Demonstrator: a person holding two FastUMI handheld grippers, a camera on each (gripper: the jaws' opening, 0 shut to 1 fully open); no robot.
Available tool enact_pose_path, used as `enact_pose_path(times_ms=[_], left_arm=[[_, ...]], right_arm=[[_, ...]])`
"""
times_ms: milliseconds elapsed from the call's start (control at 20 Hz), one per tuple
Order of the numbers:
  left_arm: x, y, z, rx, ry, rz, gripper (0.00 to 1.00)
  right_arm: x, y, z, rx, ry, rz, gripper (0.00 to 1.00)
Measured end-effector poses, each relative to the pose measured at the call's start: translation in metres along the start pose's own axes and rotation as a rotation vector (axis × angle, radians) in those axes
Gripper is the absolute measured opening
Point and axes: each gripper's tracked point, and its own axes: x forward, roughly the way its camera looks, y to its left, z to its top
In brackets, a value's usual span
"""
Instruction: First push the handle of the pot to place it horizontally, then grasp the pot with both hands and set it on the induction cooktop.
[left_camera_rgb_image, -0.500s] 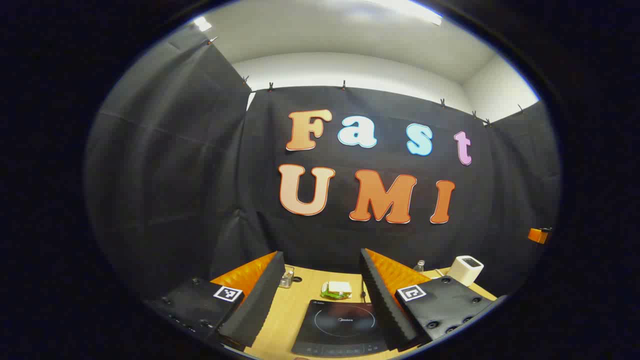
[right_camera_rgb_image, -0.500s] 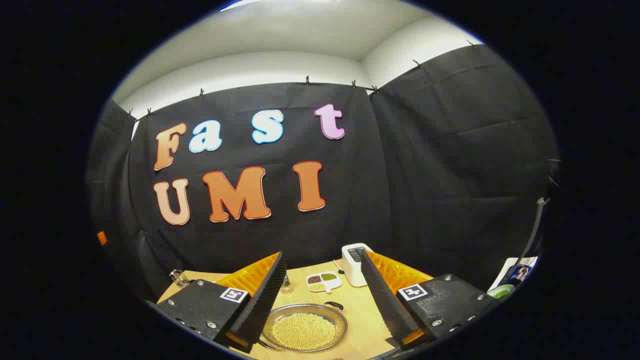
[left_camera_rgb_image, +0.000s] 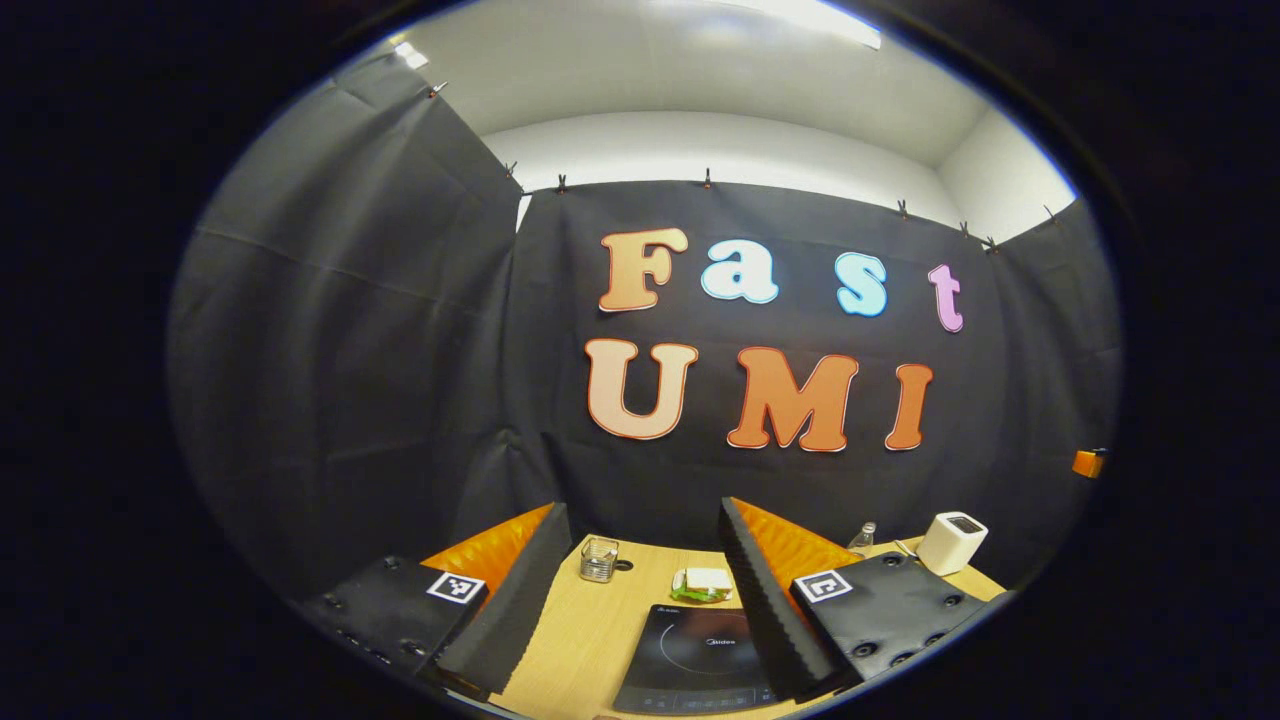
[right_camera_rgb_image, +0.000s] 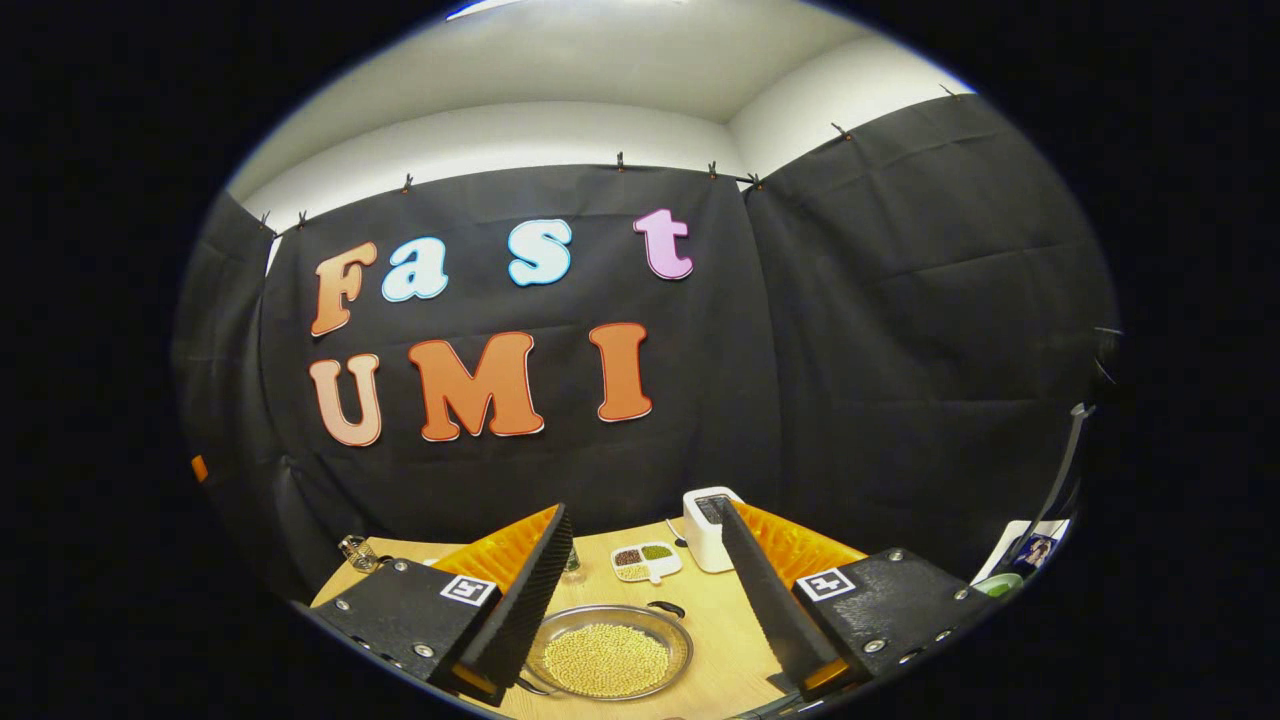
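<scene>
— How do we expect the shallow round steel pot of yellow beans (right_camera_rgb_image: 608, 657) to handle?

— We judge it stiff and fairly heavy with that full load, smooth-walled and likely slippery, and the beans would spill if it tips. We would take it at opposite sides of the rim, one gripper each side, and keep it level. The short dark handle (right_camera_rgb_image: 665, 608) at its far rim looks like the part to push first; its exact angle is too small to tell.

— How does it look, and where is it?

— A wide, low, shiny bowl-like pan, beans nearly to the rim. In the right gripper view it sits on the pale wooden worktop (right_camera_rgb_image: 720, 640) near the front edge, between the fingers of the right gripper (right_camera_rgb_image: 640, 580), which stand wide apart and touch nothing.

— And around it?

— Beyond it, a white divided dish of dark and green grains (right_camera_rgb_image: 646, 562) and a white box-shaped appliance (right_camera_rgb_image: 708, 528) toward the back edge. In the left gripper view the flat black induction cooktop (left_camera_rgb_image: 700, 660) lies near the front edge, between the fingers of the left gripper (left_camera_rgb_image: 640, 580), also spread wide and empty. Behind it sit a small green-and-white packet (left_camera_rgb_image: 704, 584) and a clear glass cup (left_camera_rgb_image: 598, 559).
</scene>
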Motion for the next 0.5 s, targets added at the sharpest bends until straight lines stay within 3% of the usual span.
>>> enact_pose_path(times_ms=[50,500], left_arm=[[0.000,0.001,0.000,-0.003,0.000,-0.001,0.97],[-0.010,0.020,0.009,-0.016,-0.019,0.008,0.97]], right_arm=[[0.000,0.004,0.000,-0.005,0.000,0.003,0.93],[-0.009,0.025,-0.006,-0.019,0.005,0.036,0.93]])
